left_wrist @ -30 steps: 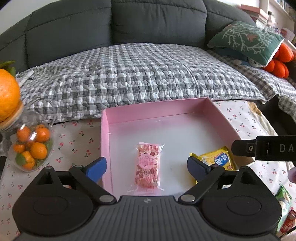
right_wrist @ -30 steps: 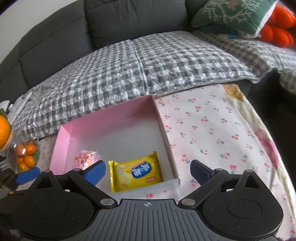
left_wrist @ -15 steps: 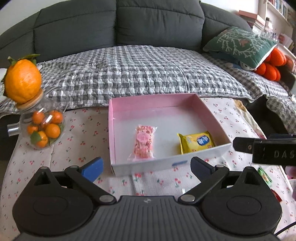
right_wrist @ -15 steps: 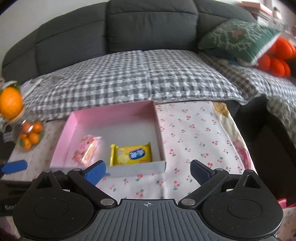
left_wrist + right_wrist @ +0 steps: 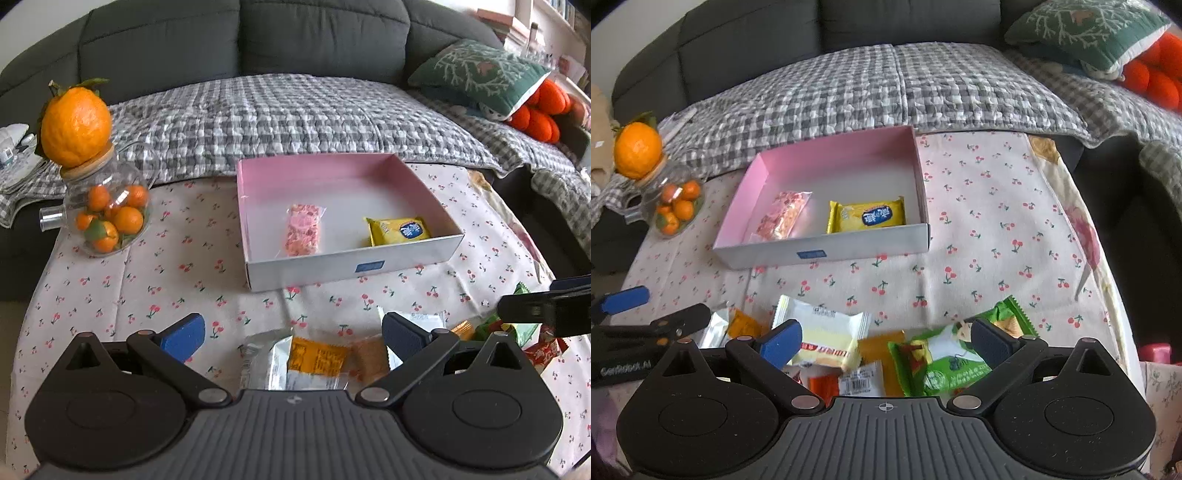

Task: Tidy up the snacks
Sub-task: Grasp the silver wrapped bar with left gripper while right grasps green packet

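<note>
Hovering my wide-open right gripper (image 5: 886,341) over the snack pile, white packet (image 5: 823,336) lying crosswise just below; left gripper (image 5: 291,332) equally wide.

You've got a table under a cherry-print cloth (image 5: 979,206). The pink box (image 5: 798,254) sits mid-cloth, a glass jar of oranges (image 5: 107,218) left of the box, and loose snack packets (image 5: 827,332) piled in front of the box.
</note>
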`<state>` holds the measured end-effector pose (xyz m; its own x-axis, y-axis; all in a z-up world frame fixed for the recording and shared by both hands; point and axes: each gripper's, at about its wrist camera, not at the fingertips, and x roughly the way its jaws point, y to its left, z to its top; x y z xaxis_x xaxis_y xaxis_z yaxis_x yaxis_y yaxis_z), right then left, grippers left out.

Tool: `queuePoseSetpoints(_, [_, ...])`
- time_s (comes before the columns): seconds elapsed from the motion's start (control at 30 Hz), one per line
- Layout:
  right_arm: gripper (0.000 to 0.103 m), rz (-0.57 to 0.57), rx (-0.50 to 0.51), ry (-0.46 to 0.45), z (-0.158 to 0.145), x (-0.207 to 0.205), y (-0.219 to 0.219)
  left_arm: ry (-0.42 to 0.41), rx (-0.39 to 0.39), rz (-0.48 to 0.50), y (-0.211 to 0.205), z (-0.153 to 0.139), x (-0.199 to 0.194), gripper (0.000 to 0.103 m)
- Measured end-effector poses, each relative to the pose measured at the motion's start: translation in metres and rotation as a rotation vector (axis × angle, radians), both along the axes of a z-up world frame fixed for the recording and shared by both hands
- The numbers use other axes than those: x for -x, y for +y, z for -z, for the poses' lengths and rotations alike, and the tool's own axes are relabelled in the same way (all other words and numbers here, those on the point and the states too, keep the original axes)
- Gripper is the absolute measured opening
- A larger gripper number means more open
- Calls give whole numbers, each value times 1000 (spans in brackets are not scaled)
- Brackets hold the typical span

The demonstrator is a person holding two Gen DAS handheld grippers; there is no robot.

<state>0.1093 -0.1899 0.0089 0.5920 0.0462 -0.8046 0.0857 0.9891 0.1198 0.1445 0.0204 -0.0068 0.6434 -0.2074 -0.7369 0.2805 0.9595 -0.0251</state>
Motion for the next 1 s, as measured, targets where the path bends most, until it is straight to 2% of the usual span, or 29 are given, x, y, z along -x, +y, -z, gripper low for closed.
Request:
queuePoseSetpoints(0.13, [99, -33, 11, 20, 2, 9, -1, 45, 3, 3, 6, 5, 3, 102])
queuePoseSetpoints(0.33, [99, 4, -66, 87, 8, 11, -27, 112, 11, 2, 16, 16, 5, 102])
queuePoseSetpoints(0.5, [99, 102, -74, 100, 15, 14, -53, 189, 101, -48, 32, 23, 1, 99])
queuePoseSetpoints(0.63, [98, 143, -115, 94, 22, 14, -61, 262, 158, -97, 43, 32, -2, 89])
queuePoseSetpoints(0.73, [97, 186, -170, 113, 30, 11, -65, 299, 173, -126, 47, 39, -5, 79])
queuePoseSetpoints(0.83, [95, 232, -172, 94, 32, 7, -66, 317, 173, -139, 48, 44, -8, 67])
queuePoseSetpoints(0.93, [83, 272, -207, 72, 34, 2, -68, 326, 165, -147, 49, 48, -10, 52])
queuePoseSetpoints(0.97, [72, 286, -234, 76, 36, 0, -69, 330, 167, -150, 49, 49, -11, 48])
queuePoseSetpoints(1.0, [71, 307, -266, 89, 39, -2, -71, 331, 173, -150, 50, 50, -12, 48])
